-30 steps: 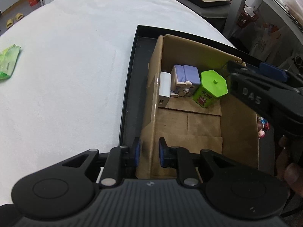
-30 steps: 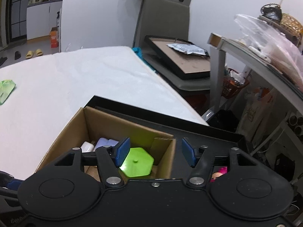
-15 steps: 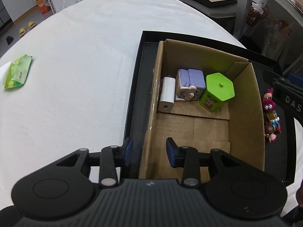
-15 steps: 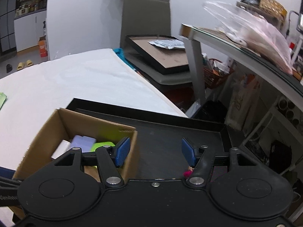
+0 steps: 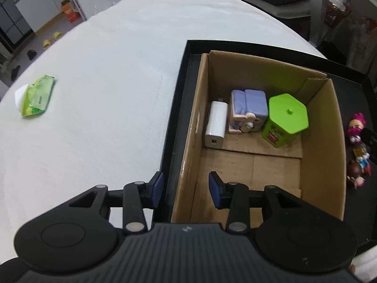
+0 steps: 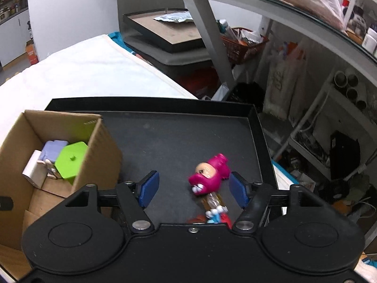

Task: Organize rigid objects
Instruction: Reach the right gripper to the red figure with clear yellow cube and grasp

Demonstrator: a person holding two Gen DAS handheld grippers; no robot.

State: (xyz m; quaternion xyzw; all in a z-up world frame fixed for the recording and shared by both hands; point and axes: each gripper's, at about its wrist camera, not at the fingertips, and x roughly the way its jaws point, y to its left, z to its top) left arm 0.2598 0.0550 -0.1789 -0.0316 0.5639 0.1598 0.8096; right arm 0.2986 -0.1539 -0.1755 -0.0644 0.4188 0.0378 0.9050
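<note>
At the lower centre of the left wrist view, the left gripper (image 5: 186, 189) has its jaws spread, one on each side of the near left wall of the cardboard box (image 5: 334, 146), gripping nothing. The box stands inside a black tray (image 5: 175, 108) on the white-covered bench (image 5: 94, 94). Against the box's far wall sit three things in a row: a white charger block (image 5: 215, 123), a lilac toy sofa (image 5: 248, 110) touching it, and a lime-green hexagonal tin (image 5: 286, 118) just beside that. At the right edge of the frame, small figurines lie on the tray floor outside the box.

In the right wrist view, the right gripper (image 6: 192, 189) hangs with jaws spread above the tray floor, and a pink figurine (image 6: 209, 175) lies between them (contact cannot be told). More small toys (image 6: 215, 211) lie just below it. A green packet (image 5: 37, 95) rests on the bench at the left of the left wrist view.
</note>
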